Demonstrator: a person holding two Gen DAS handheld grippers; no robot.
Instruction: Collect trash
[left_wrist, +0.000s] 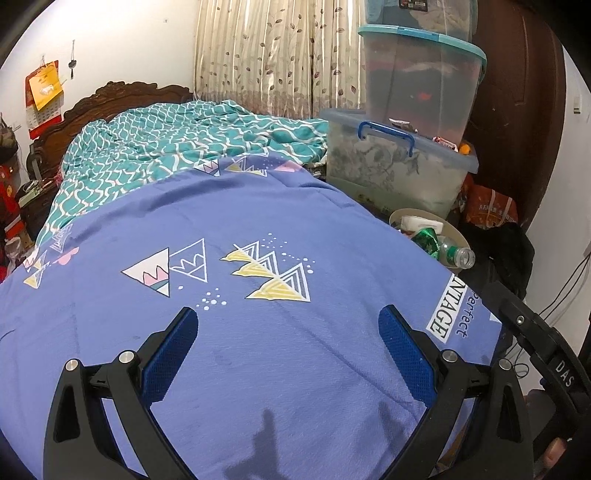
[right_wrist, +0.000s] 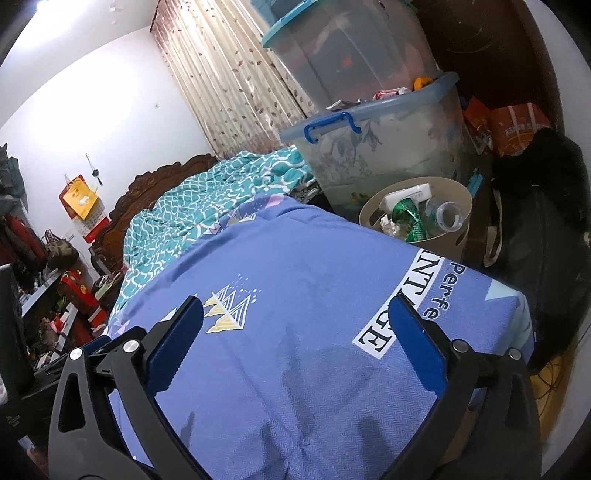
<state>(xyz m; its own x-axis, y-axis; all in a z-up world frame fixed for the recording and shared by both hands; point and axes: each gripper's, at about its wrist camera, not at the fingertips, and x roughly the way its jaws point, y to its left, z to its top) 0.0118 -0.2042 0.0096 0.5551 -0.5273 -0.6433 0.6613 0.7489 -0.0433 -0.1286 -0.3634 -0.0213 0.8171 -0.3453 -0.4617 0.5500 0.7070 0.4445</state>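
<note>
Claws, left (left_wrist: 288, 325) and right (right_wrist: 295, 317), hang spread and empty over the blue bedsheet (right_wrist: 295, 258), beige bin (right_wrist: 458, 236) beyond.

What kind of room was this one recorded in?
A lived-in bedroom, most likely: a bed with a blue patterned sheet and carved wooden headboard, curtains behind, and stacked plastic storage boxes beside it. A beige bin already holds trash.

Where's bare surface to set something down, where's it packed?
Free: blue sheet, from the teal quilt forward to the bed's near edge, between both open grippers. Crowded: beige bin full of trash, stacked storage boxes beyond it.
</note>
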